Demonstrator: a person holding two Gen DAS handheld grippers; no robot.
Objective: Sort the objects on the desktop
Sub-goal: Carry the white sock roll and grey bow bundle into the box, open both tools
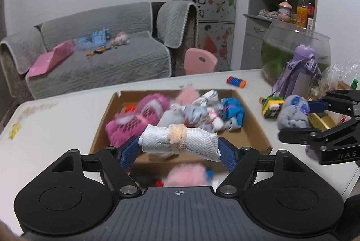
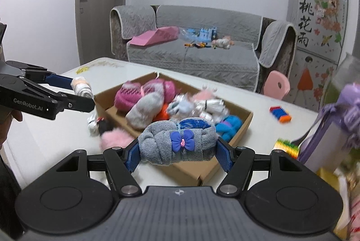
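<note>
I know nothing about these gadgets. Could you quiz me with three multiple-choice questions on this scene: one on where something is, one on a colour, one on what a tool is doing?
1. Where is the striped orange and blue block?
A. inside the box
B. on the bare table beyond the box
C. on the sofa

2. What colour is the bow on the grey sock roll?
A. purple-blue
B. red
C. yellow

3. What is the left tool doing?
A. hanging open with nothing in it
B. resting in the box
C. gripping a white sock roll

Answers:
1 B: the block lies on the table, outside the cardboard box.
2 A: the bow on the grey sock roll, held in the right tool, is purple-blue.
3 C: the left tool is closed on the white sock roll.
</note>
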